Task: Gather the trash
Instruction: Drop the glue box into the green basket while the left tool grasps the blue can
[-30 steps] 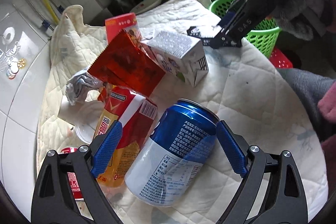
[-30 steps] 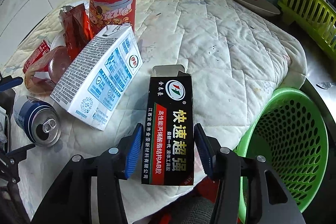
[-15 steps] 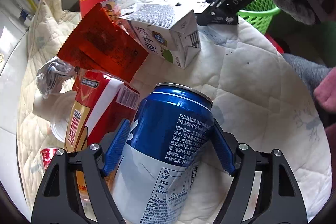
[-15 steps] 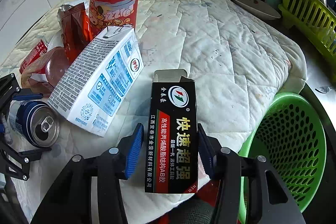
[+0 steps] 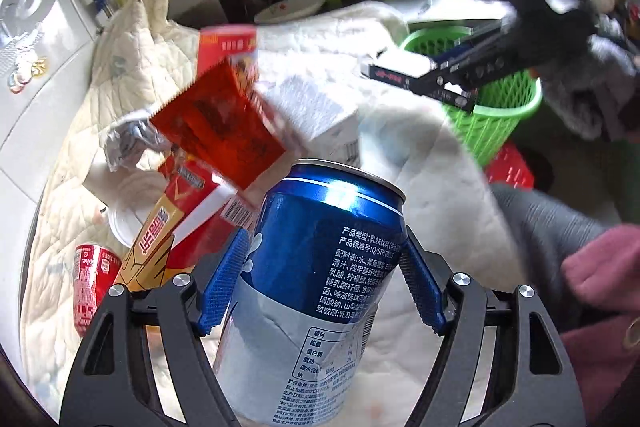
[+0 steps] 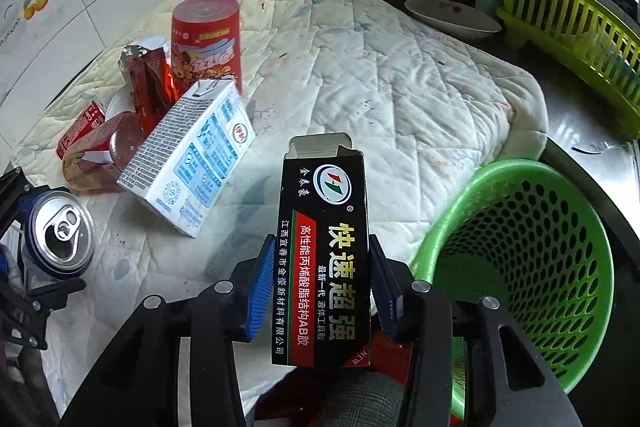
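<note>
My left gripper [image 5: 322, 281] is shut on a blue and silver drink can [image 5: 320, 279] and holds it above the quilted cloth [image 5: 432, 187]; the can also shows in the right wrist view [image 6: 60, 231]. My right gripper [image 6: 318, 293] is shut on a black glue box [image 6: 324, 251], lifted beside the green mesh basket [image 6: 520, 255]. That box [image 5: 404, 75] hangs near the basket's rim [image 5: 500, 115] in the left wrist view. A white milk carton [image 6: 192, 163], a red snack tube [image 6: 208, 39] and red wrappers [image 6: 148, 83] lie on the cloth.
A red soda can [image 5: 90, 283], a crumpled foil [image 5: 128, 139] and a yellow-red packet [image 5: 160, 243] lie at the cloth's left. A yellow-green dish rack [image 6: 568, 27] and a white dish [image 6: 452, 17] stand behind. A red crate [image 5: 508, 167] sits below the basket.
My left gripper has closed on the blue can and lifted it. My right gripper has raised the black box and carried it toward the green basket.
</note>
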The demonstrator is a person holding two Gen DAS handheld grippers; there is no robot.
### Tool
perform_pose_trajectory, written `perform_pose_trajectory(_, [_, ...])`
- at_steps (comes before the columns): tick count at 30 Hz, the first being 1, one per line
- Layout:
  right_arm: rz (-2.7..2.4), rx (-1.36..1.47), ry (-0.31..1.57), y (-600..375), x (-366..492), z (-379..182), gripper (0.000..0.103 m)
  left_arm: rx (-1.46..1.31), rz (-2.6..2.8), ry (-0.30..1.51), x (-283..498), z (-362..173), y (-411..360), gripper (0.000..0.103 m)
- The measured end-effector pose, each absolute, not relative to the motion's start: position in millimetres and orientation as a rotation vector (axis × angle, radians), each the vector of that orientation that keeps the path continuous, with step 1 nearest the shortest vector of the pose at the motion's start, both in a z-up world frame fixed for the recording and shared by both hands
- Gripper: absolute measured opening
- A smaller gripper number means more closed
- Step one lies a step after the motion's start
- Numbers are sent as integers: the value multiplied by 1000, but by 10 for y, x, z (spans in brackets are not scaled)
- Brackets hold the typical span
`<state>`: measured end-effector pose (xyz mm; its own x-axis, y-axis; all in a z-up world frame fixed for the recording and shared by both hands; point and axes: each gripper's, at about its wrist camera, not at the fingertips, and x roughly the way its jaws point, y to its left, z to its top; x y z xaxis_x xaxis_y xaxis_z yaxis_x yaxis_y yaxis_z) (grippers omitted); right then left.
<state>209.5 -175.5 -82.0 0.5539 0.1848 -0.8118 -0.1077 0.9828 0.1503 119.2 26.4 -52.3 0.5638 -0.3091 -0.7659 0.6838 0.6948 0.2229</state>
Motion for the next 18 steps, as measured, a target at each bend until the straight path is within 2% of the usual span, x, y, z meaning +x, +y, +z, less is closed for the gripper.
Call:
perform_pose_trajectory(6, [55, 118, 967, -2375, 1891, -858, 43, 437, -606, 772, 1113, -285, -8, 73])
perform_pose_trajectory(15, [-115, 187, 1017, -3344, 1726, -1237, 43, 357, -661, 747, 1170, -150, -724, 73])
perform_pose_trajectory(18, [-121, 220, 1016, -3513, 1707, -1330, 47, 322, -672, 764, 1266, -146, -958, 73])
